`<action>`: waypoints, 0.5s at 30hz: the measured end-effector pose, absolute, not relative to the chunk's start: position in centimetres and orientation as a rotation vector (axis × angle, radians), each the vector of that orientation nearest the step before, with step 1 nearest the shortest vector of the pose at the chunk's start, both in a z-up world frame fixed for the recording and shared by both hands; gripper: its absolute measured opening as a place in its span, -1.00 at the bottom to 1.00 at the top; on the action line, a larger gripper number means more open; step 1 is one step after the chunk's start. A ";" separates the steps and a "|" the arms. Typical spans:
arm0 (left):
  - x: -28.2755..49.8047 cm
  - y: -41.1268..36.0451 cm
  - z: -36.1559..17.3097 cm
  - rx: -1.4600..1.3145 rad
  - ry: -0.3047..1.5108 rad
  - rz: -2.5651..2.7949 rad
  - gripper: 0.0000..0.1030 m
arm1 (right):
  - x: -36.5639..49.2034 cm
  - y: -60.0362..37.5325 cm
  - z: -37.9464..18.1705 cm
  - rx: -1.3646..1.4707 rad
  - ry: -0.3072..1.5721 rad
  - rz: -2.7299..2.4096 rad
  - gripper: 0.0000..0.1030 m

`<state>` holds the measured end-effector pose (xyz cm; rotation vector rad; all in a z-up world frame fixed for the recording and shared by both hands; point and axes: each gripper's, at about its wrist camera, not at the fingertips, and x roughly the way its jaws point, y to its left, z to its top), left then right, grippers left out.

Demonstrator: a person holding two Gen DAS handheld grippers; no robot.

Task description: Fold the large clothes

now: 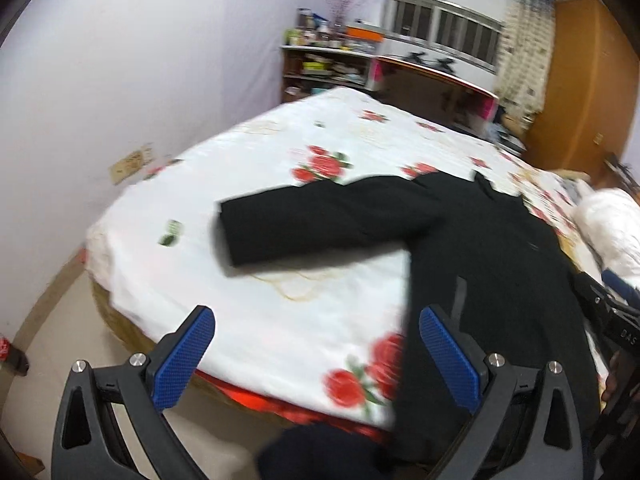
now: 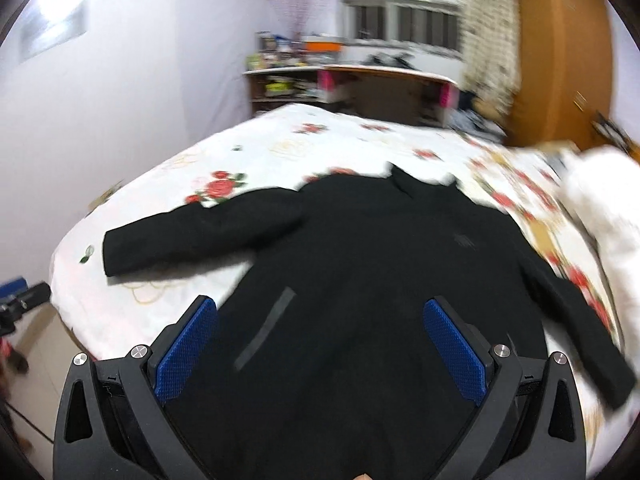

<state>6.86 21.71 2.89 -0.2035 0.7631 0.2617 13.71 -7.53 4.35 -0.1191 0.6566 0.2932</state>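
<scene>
A large black coat point(image 2: 360, 264) lies spread flat on the bed, collar toward the far side, hem hanging over the near edge. Its left sleeve point(image 2: 192, 236) stretches out to the left and its right sleeve point(image 2: 580, 328) runs down to the right. In the left wrist view the coat point(image 1: 480, 260) fills the right half, the sleeve point(image 1: 312, 224) pointing left. My left gripper point(image 1: 316, 356) is open and empty above the bed's near edge, left of the coat body. My right gripper point(image 2: 320, 348) is open and empty above the coat's lower part.
The bed point(image 1: 248, 160) has a white sheet with red roses. A white bundle point(image 2: 600, 208) lies at its right side. A headboard and cluttered shelves point(image 1: 328, 60) stand behind, a wooden wardrobe point(image 2: 560, 52) at the right, a wall on the left.
</scene>
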 end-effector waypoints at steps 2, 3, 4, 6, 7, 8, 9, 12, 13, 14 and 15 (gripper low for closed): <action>7.3 23.7 2.6 -0.216 0.763 0.281 1.00 | 15.5 -4.6 3.6 -0.169 0.653 0.368 1.00; 7.5 24.6 2.5 -0.231 0.762 0.294 1.00 | 16.5 -2.7 3.1 -0.187 0.662 0.418 1.00; 7.8 25.5 2.3 -0.242 0.761 0.309 1.00 | 17.2 -1.4 2.7 -0.202 0.665 0.448 1.00; 8.2 27.0 1.9 -0.252 0.765 0.335 1.00 | 18.2 1.9 1.8 -0.245 0.635 0.520 1.00; 8.4 27.7 1.7 -0.259 0.770 0.345 1.00 | 18.6 3.2 1.4 -0.268 0.632 0.549 1.00; 8.6 28.5 1.5 -0.266 0.773 0.360 1.00 | 19.2 4.9 0.7 -0.296 0.636 0.592 1.00; 8.7 29.1 1.5 -0.265 0.772 0.373 1.00 | 19.7 6.4 0.0 -0.318 0.645 0.627 1.00; 8.9 30.7 1.1 -0.283 0.775 0.399 1.00 | 21.4 11.4 -2.5 -0.395 0.672 0.706 1.00; 9.0 31.3 0.9 -0.299 0.780 0.400 1.00 | 21.8 12.8 -3.0 -0.411 0.676 0.729 1.00; 9.1 31.8 0.7 -0.312 0.784 0.403 1.00 | 22.1 14.0 -3.7 -0.425 0.677 0.753 1.00; 9.2 32.2 0.6 -0.316 0.790 0.407 1.00 | 22.3 15.0 -4.2 -0.437 0.671 0.766 1.00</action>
